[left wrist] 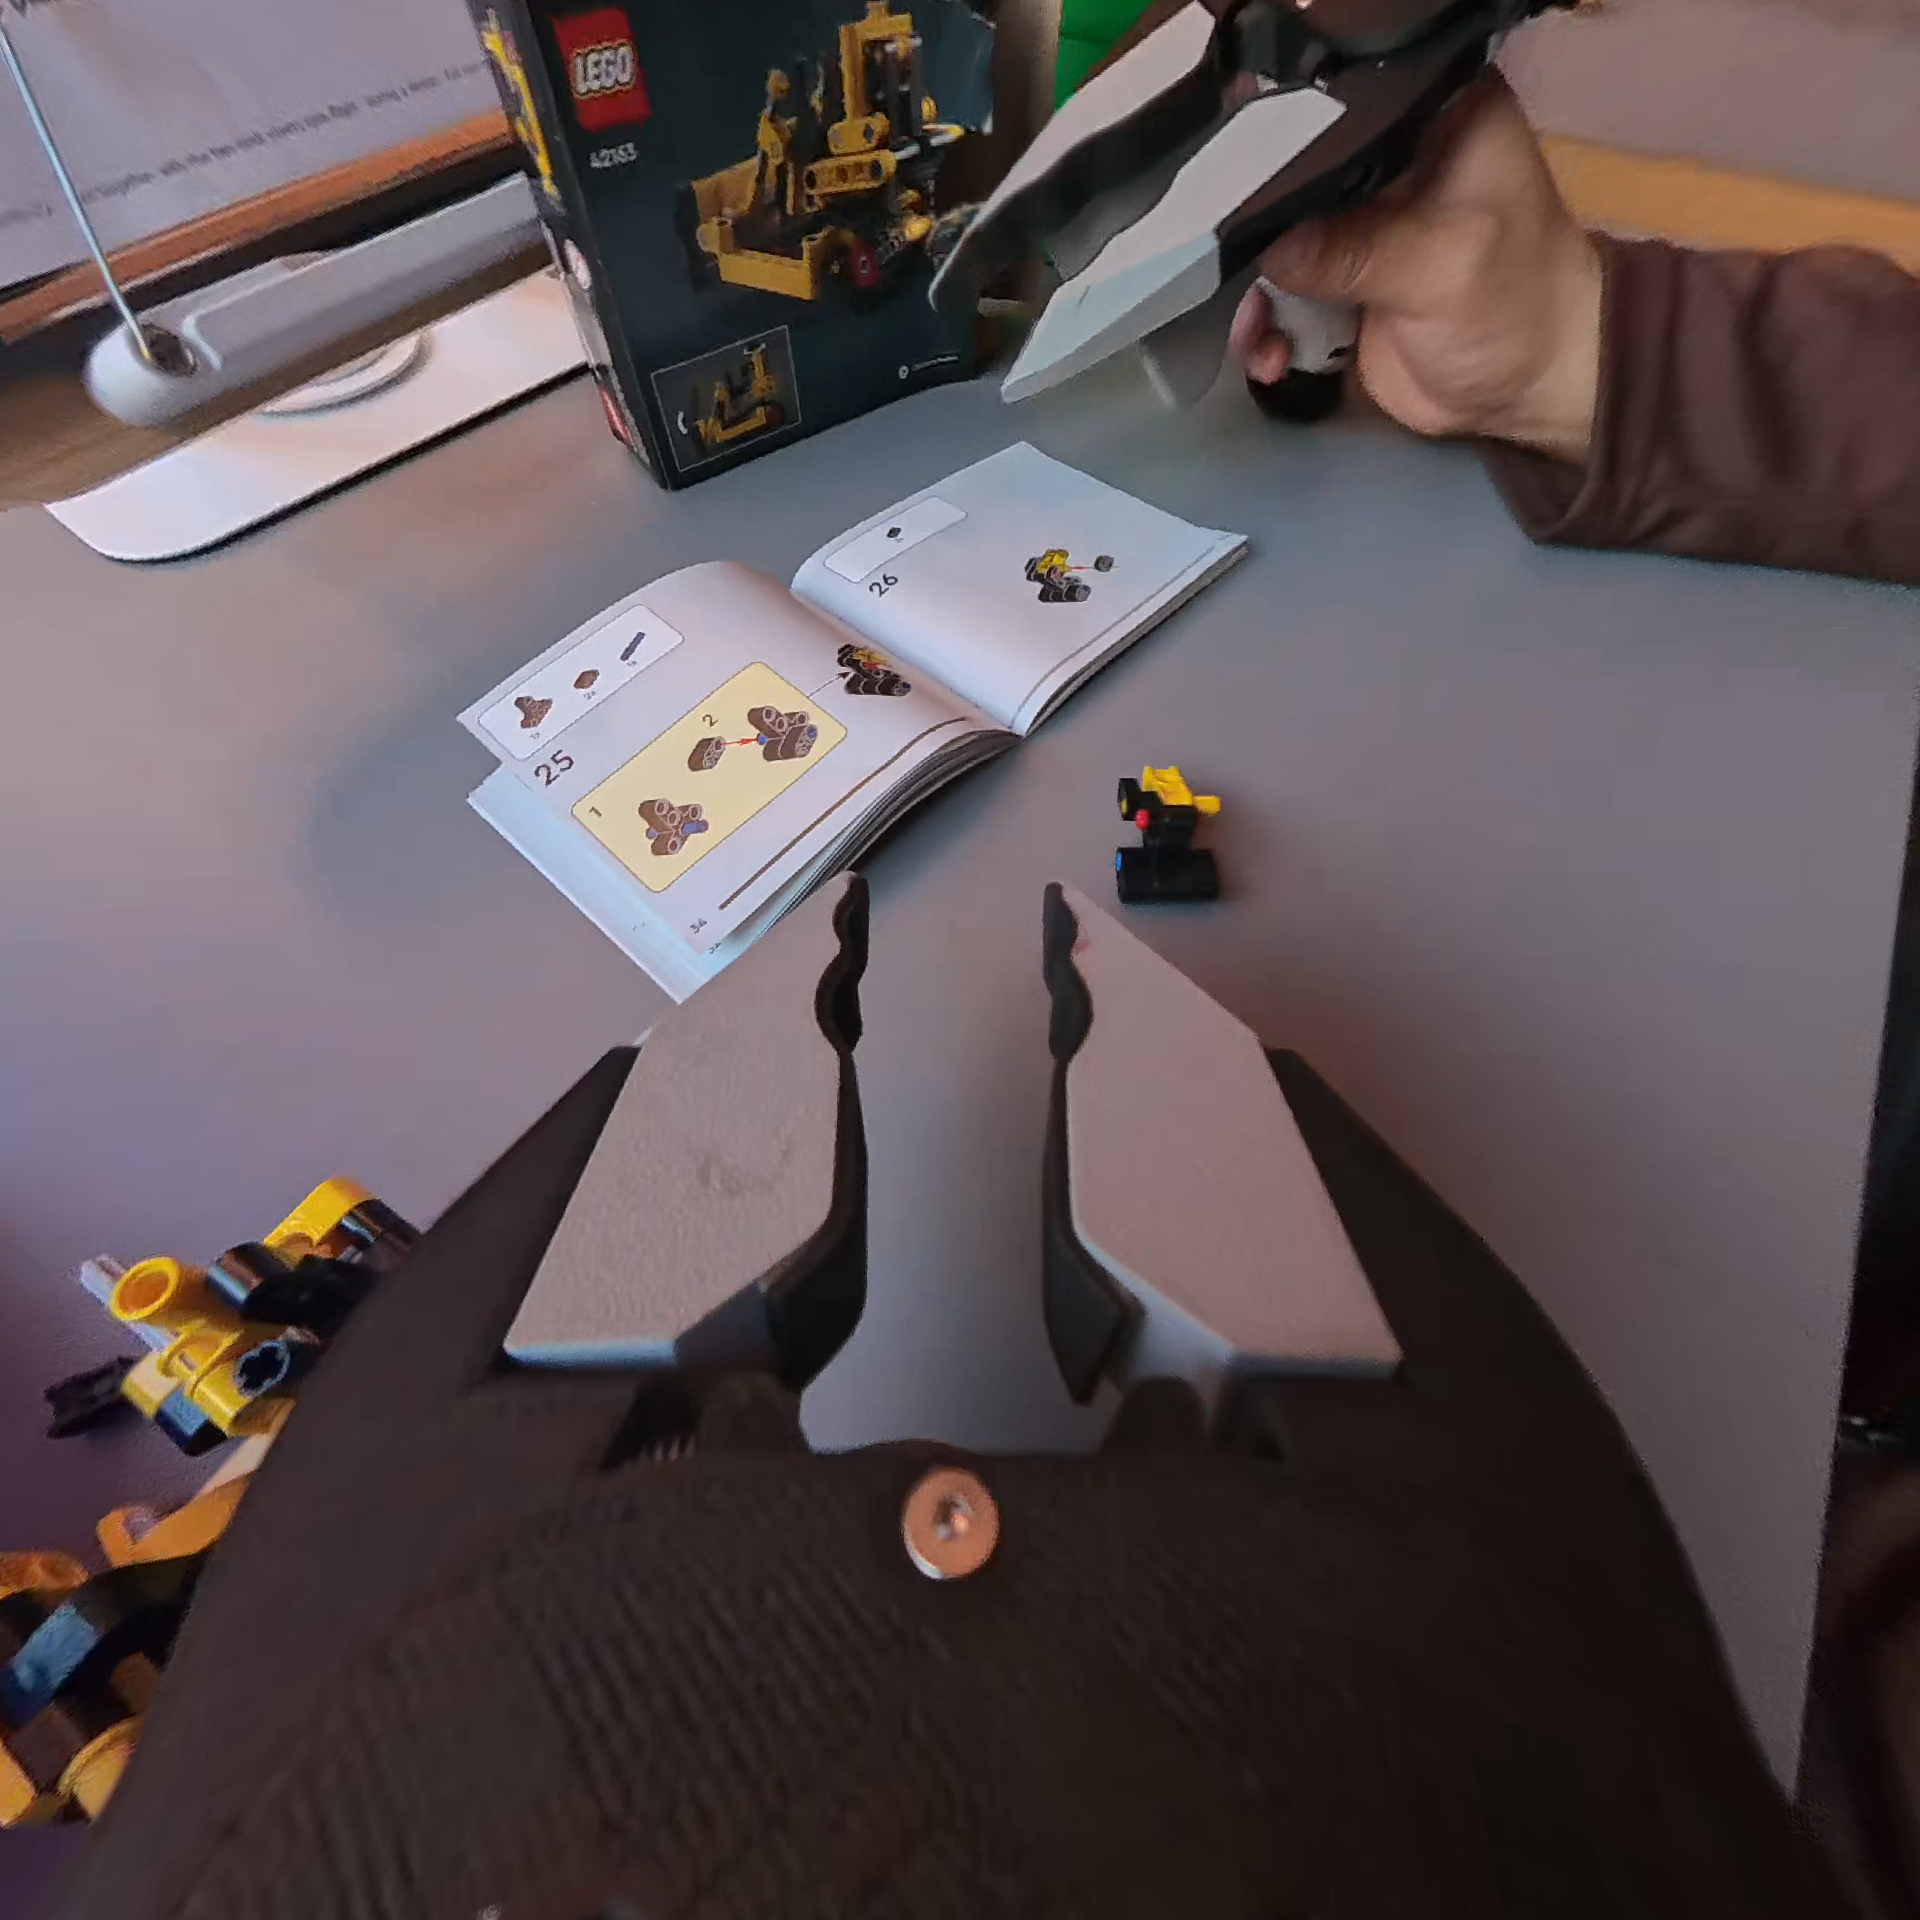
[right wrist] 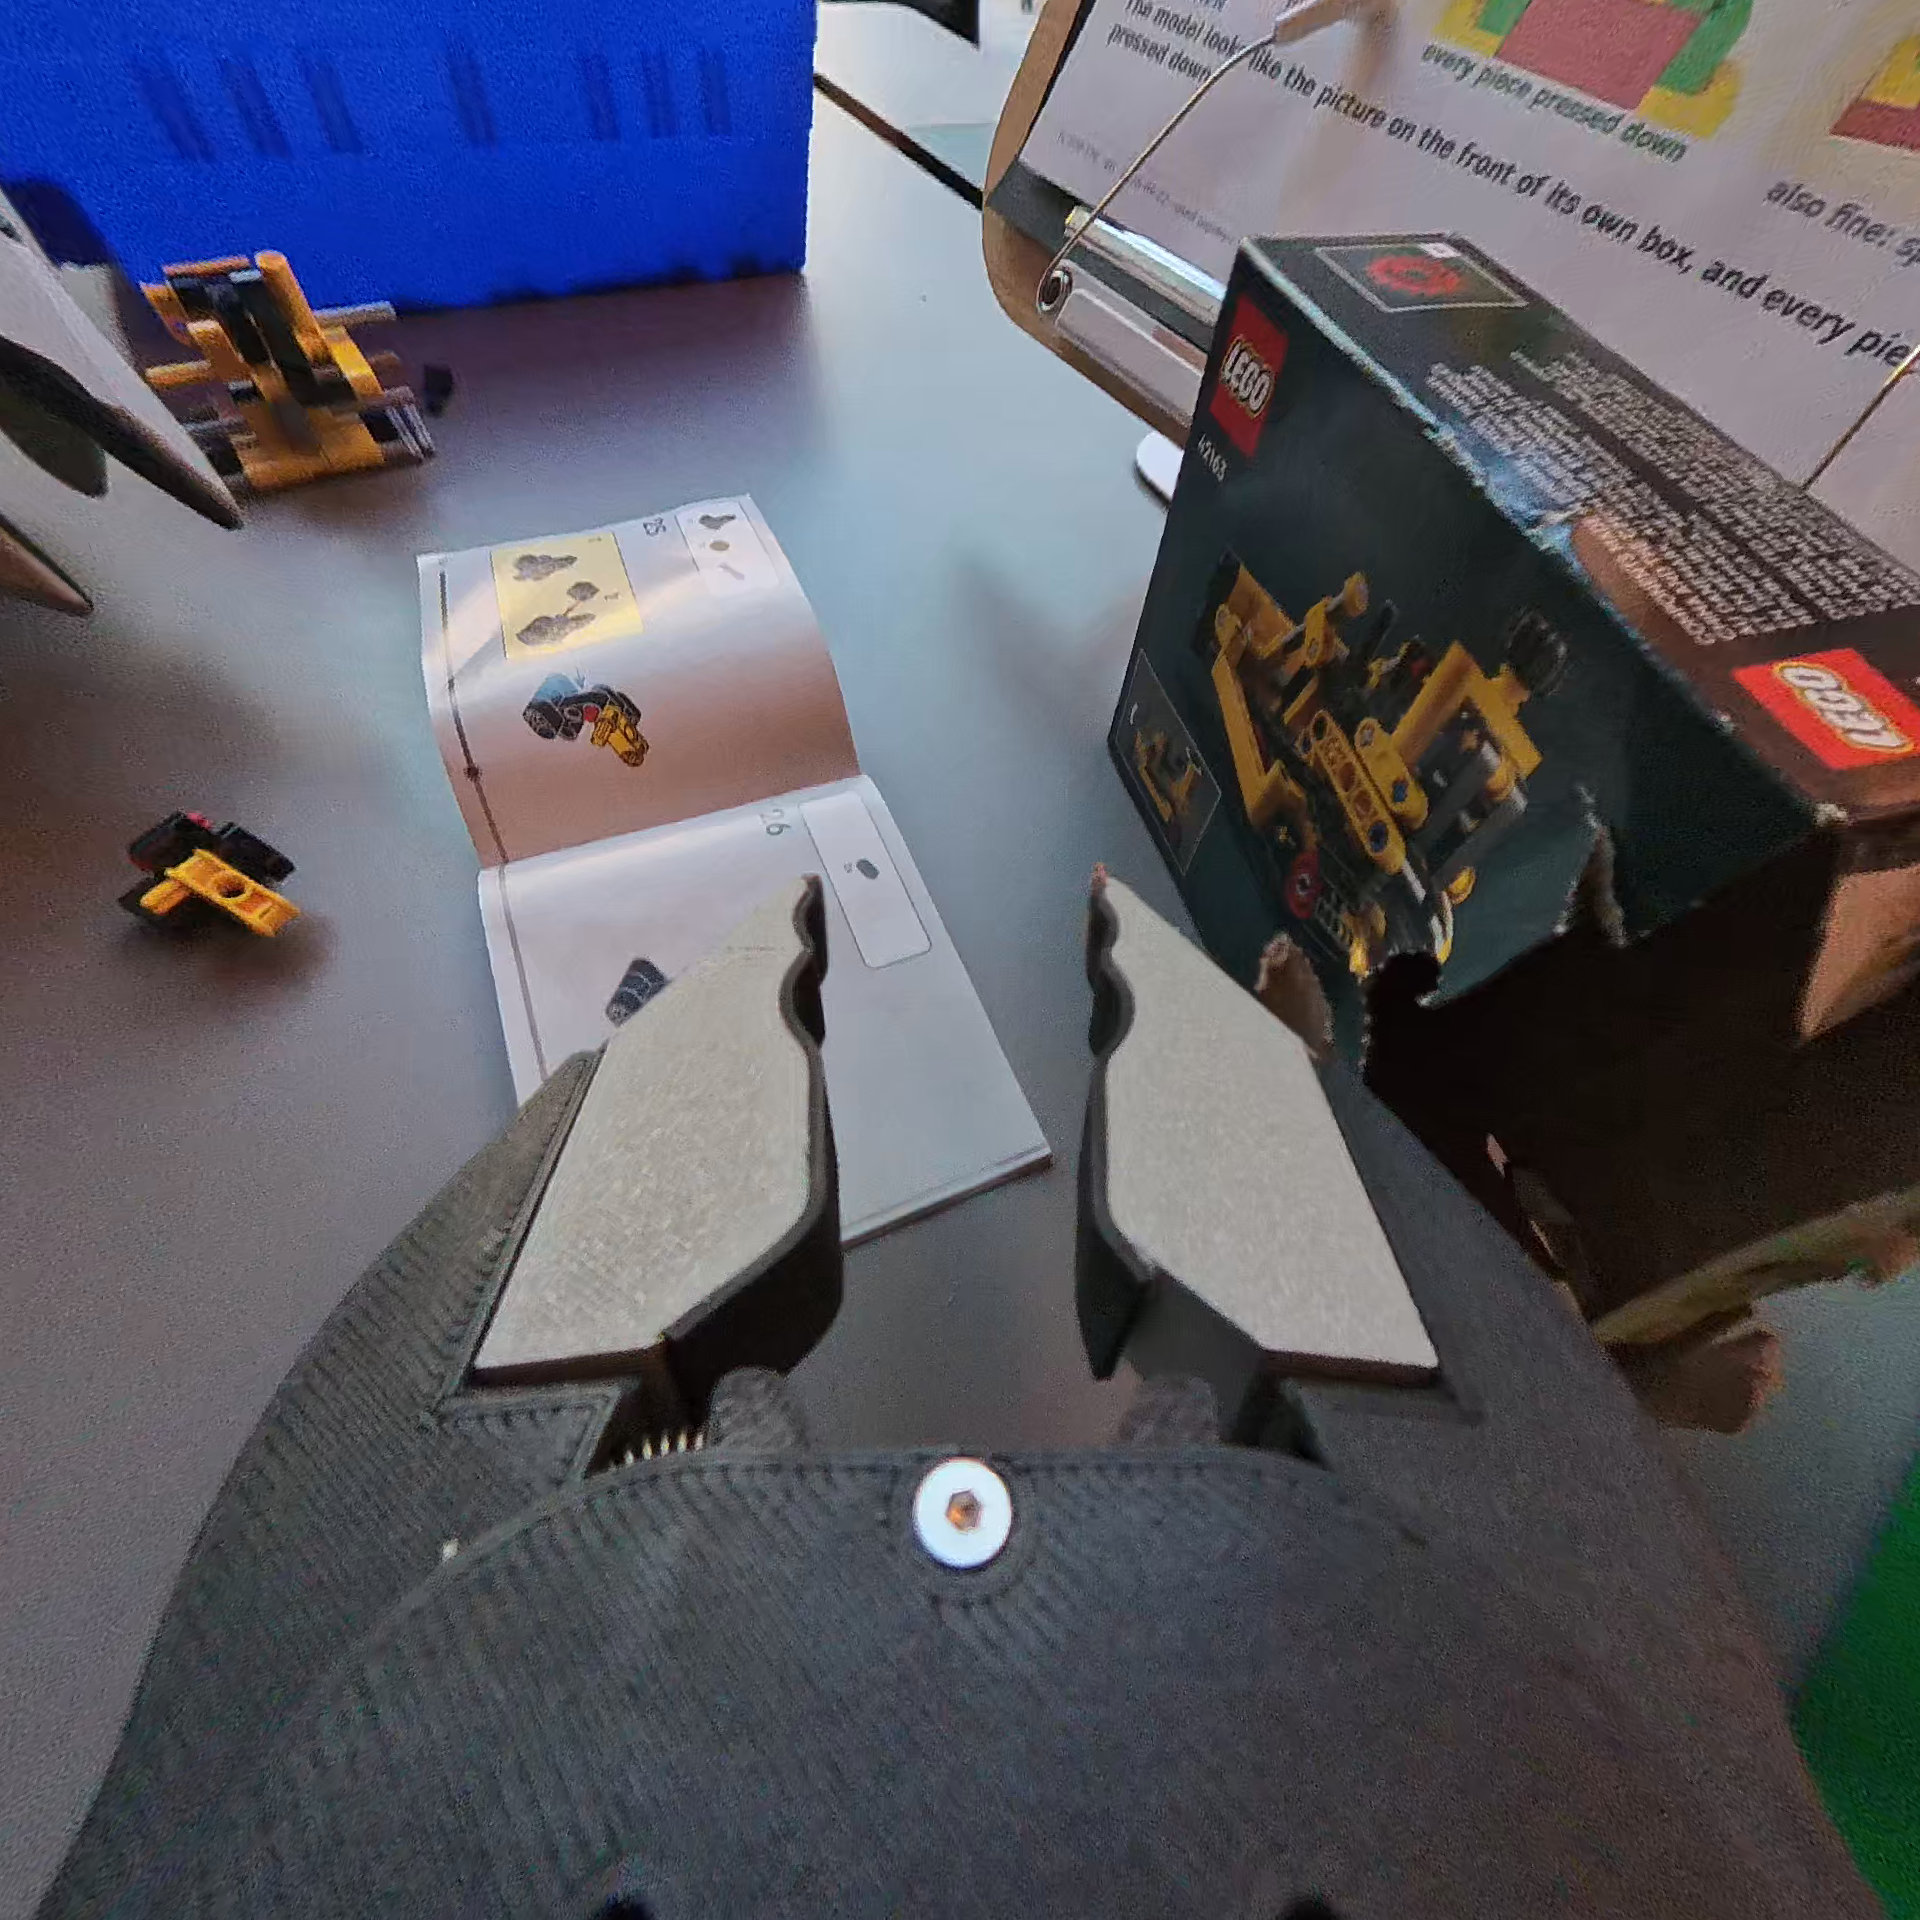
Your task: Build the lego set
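Note:
A small black and yellow lego sub-assembly (left wrist: 1169, 836) lies on the grey table, just right of my left gripper's tips; it also shows in the right wrist view (right wrist: 208, 873). A larger yellow and black lego build (left wrist: 223, 1314) sits at the left; in the right wrist view it stands (right wrist: 281, 374) before the blue bin. The open instruction booklet (left wrist: 831, 686) lies mid-table, also seen in the right wrist view (right wrist: 665, 748). My left gripper (left wrist: 951, 899) is open and empty above the table. My right gripper (right wrist: 956, 894) is open and empty over the booklet's edge, next to the set box (right wrist: 1475, 686).
The set box (left wrist: 769, 218) stands behind the booklet. A clipboard stand with a printed sheet (right wrist: 1455, 135) is behind the box. A blue bin (right wrist: 416, 135) stands at the far left. A small black piece (right wrist: 436, 387) lies by the larger build. The right gripper, hand-held, shows in the left wrist view (left wrist: 1143, 239). About 20 centimeters separates my left fingertips from my right. To reach the small black piece (right wrist: 436, 387) in a straight line is about 15 centimeters for my left fingers, about 30 centimeters for my right.

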A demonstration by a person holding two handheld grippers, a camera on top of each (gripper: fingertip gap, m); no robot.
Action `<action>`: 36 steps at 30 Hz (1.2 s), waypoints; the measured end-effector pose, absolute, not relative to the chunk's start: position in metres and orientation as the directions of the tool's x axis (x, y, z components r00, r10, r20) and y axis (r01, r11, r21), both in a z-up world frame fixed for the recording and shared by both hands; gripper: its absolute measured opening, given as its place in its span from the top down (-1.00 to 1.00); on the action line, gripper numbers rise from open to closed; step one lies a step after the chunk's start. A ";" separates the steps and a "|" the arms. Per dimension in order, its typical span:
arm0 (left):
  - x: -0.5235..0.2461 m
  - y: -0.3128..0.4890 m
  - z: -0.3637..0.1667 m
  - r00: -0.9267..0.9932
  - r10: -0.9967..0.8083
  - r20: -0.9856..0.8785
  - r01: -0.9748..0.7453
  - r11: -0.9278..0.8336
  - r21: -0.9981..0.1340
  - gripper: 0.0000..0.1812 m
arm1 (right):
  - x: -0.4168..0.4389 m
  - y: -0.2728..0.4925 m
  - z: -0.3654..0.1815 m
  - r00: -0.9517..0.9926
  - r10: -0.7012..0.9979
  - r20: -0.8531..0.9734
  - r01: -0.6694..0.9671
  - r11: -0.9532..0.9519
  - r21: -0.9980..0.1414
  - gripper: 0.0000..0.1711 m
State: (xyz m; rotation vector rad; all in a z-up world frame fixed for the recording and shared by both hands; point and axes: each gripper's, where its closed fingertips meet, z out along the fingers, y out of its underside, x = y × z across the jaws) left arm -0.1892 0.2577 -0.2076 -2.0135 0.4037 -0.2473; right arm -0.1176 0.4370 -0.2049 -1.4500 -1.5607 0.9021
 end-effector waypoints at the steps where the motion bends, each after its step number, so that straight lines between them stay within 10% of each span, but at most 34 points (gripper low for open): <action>1: -0.191 0.258 -0.208 0.925 -0.379 0.020 -0.157 -0.430 -0.889 0.66 | -0.120 0.438 -0.202 -0.013 0.997 0.078 0.406 0.076 -0.911 0.40; 36: -0.176 0.257 -0.216 0.902 -0.407 -0.147 -0.325 -0.411 -0.852 0.67 | -0.126 0.427 -0.165 -0.035 0.999 -0.033 0.231 -0.024 -0.973 0.20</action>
